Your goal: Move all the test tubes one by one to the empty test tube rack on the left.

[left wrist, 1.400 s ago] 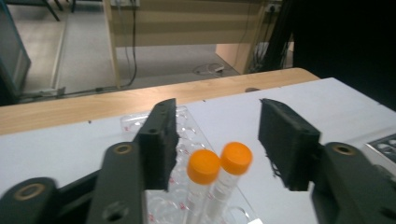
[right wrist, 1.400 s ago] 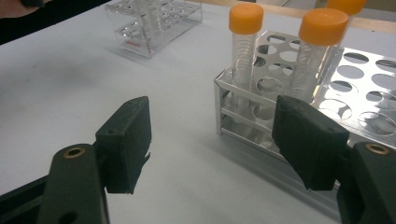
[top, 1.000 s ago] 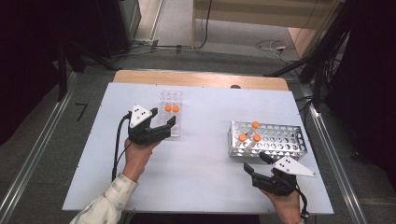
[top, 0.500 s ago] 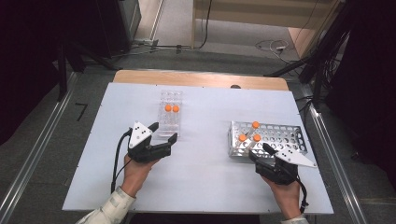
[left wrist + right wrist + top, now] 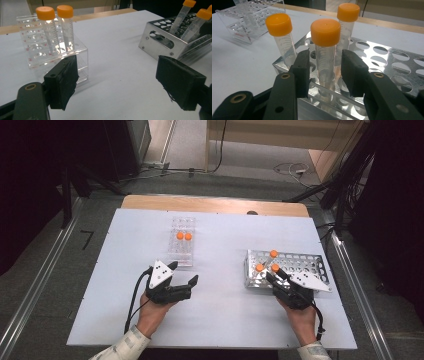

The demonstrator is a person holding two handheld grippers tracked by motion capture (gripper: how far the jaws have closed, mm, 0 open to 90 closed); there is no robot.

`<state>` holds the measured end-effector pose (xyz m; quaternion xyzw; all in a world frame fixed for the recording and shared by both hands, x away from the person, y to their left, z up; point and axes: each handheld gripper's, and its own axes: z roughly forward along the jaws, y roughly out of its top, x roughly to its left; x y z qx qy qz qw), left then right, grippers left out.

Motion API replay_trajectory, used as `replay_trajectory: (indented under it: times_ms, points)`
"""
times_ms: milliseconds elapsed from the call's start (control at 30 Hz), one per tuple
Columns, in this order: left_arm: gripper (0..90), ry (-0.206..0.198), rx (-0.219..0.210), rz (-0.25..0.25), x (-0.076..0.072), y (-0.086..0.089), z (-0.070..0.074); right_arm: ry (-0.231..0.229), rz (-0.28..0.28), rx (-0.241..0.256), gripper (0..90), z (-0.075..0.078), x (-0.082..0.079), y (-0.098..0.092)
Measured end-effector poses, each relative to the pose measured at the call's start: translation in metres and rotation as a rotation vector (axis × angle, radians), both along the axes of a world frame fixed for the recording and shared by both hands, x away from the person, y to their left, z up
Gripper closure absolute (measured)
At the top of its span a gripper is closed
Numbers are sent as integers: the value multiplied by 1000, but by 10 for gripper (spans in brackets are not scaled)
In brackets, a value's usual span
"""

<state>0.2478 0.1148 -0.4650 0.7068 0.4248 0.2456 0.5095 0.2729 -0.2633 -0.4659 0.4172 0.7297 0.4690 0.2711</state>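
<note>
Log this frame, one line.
right hand-held gripper: open around tube in metal rack | left hand-held gripper: open, empty

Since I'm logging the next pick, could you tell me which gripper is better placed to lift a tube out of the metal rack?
The right gripper: its jaws already straddle an orange-capped tube in the metal rack, with small gaps either side. The left gripper sits wide open over bare table near the clear rack.

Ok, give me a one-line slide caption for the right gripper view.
Right gripper straddling the middle orange-capped tube in the metal rack, jaws not yet closed on it.
</note>
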Motion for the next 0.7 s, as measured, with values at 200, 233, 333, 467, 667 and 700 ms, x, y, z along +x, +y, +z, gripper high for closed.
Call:
replay_trajectory:
  times_ms: [200,233,333,467,667,700]
  points:
    - [177,4,4,-10,-1,-3,-2,-5,2,-5,652,-2,3,2]
    - [177,3,6,-11,-1,-3,-2,-2,1,-5,668,-2,3,2]
    - [177,3,6,-13,-1,-3,-2,-8,-1,-15,704,-3,2,3]
    - [177,2,5,-11,-2,-3,-2,-20,-9,-7,711,1,1,2]
    - [177,-3,11,-14,-2,-3,-2,-63,-6,17,712,18,-6,0]
    - [176,-2,11,-14,-2,-3,-2,-73,-6,20,713,22,-7,0]
